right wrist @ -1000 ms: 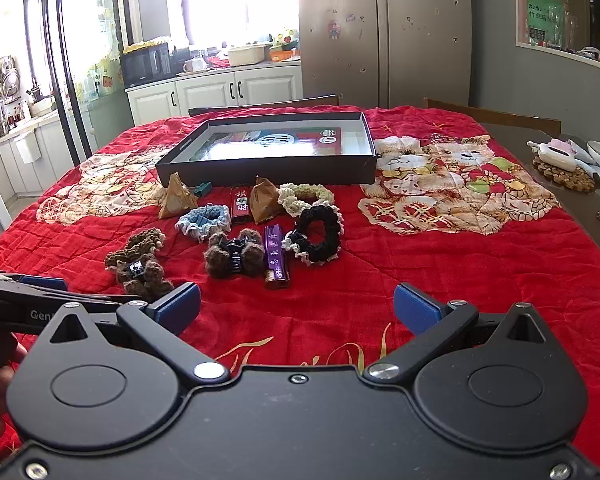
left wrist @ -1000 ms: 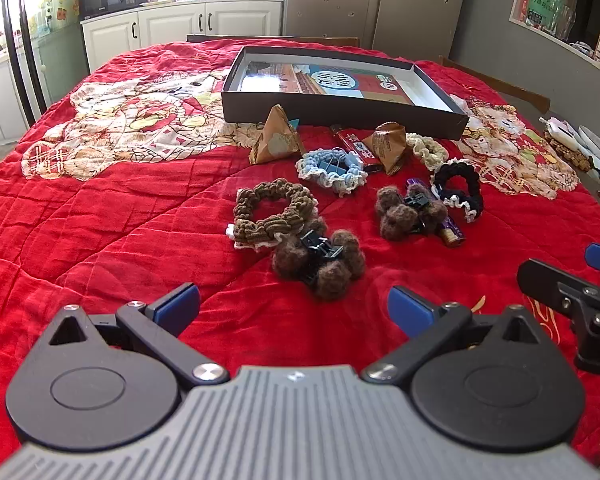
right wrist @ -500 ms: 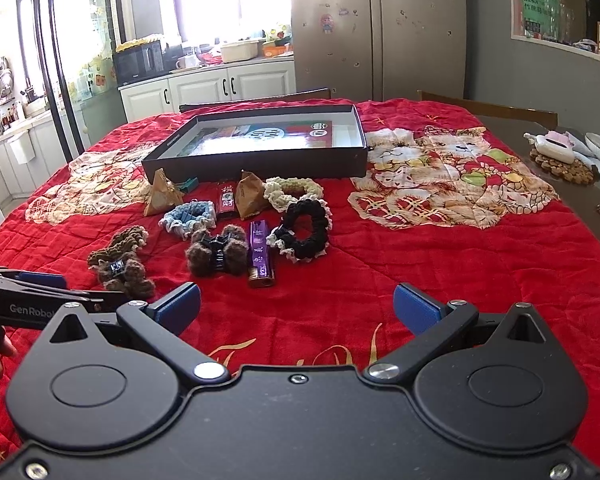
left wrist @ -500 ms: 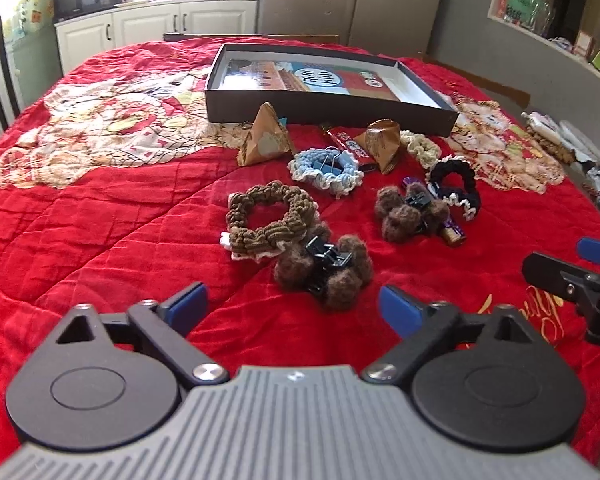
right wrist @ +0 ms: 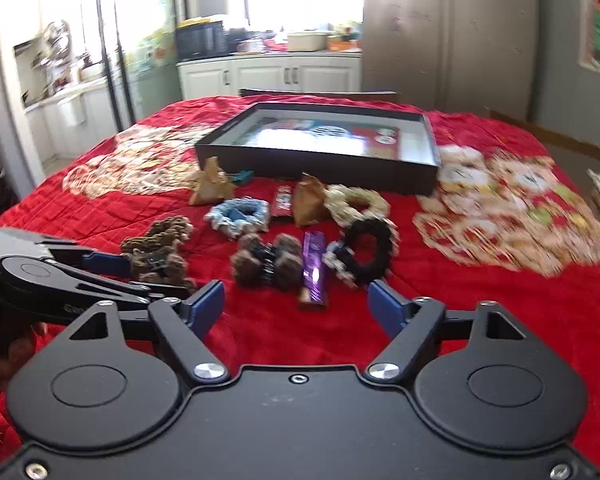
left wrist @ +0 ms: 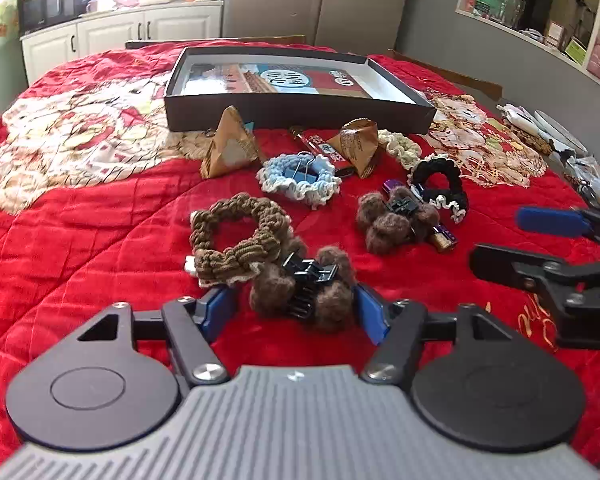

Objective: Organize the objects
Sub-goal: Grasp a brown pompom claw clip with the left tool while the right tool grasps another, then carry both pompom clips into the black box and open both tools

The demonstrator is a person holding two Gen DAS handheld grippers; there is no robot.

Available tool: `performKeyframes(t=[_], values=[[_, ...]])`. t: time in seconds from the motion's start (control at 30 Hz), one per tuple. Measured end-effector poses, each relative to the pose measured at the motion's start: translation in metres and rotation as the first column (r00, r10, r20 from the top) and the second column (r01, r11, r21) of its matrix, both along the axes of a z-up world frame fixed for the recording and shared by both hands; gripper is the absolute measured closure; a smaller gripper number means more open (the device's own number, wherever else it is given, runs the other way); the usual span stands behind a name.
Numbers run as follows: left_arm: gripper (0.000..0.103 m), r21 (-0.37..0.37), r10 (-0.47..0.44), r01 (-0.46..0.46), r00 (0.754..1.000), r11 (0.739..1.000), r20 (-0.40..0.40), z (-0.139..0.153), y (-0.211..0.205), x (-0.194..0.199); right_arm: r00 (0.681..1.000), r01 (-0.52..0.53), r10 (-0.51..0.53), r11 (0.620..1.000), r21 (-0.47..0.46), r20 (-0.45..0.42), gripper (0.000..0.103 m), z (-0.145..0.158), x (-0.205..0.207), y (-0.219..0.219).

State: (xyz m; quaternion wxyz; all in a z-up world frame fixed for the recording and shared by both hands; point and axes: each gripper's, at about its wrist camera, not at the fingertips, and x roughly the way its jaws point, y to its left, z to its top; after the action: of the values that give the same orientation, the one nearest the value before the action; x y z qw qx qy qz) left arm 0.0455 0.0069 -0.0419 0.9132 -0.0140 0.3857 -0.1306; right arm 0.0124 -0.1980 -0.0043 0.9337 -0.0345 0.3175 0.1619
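Observation:
A brown pom-pom hair claw lies on the red quilt between the fingers of my left gripper. Its jaws are closing; the right pad touches a pom-pom, while the left pad still stands clear. My right gripper is closing too, with only quilt between its fingers. Just ahead of it lie a purple bar and a second pom-pom claw. A black open box sits further back.
Between the claws and the box lie a brown scrunchie, a blue one, a black one, a cream one, two folded paper packets and a red bar. Clutter lines the table's right edge.
Both grippers' jaws have narrowed. The left one moved forward and down until the near pom-pom claw lay between its fingers. The right one moved in toward the purple bar.

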Motion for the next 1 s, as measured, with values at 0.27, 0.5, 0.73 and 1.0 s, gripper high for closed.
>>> performKeyframes(t=[0.27, 0.5, 0.73, 1.0], values=[[0.049, -0.012, -0.026, 0.026, 0.999, 1.000, 0.021, -0.002, 0.002, 0.011, 0.998, -0.066, 0.066, 0.998, 0.013, -0.011, 0.034, -0.010, 0.028, 0.023], [0.055, -0.036, -0.026, 0.027, 0.999, 0.999, 0.018, -0.002, 0.009, 0.017, 0.998, -0.055, 0.056, 0.998, 0.031, -0.039, 0.034, -0.020, 0.051, 0.024], [0.057, -0.060, -0.055, 0.055, 0.998, 0.997, 0.016, -0.002, 0.017, 0.020, 0.995, -0.067, 0.069, 0.997, 0.027, -0.074, 0.034, -0.028, 0.063, 0.027], [0.058, -0.067, -0.072, 0.073, 0.997, 0.995, 0.017, -0.001, 0.019, 0.021, 0.993, -0.092, 0.092, 0.996, 0.002, -0.070, 0.061, -0.028, 0.065, 0.035]])
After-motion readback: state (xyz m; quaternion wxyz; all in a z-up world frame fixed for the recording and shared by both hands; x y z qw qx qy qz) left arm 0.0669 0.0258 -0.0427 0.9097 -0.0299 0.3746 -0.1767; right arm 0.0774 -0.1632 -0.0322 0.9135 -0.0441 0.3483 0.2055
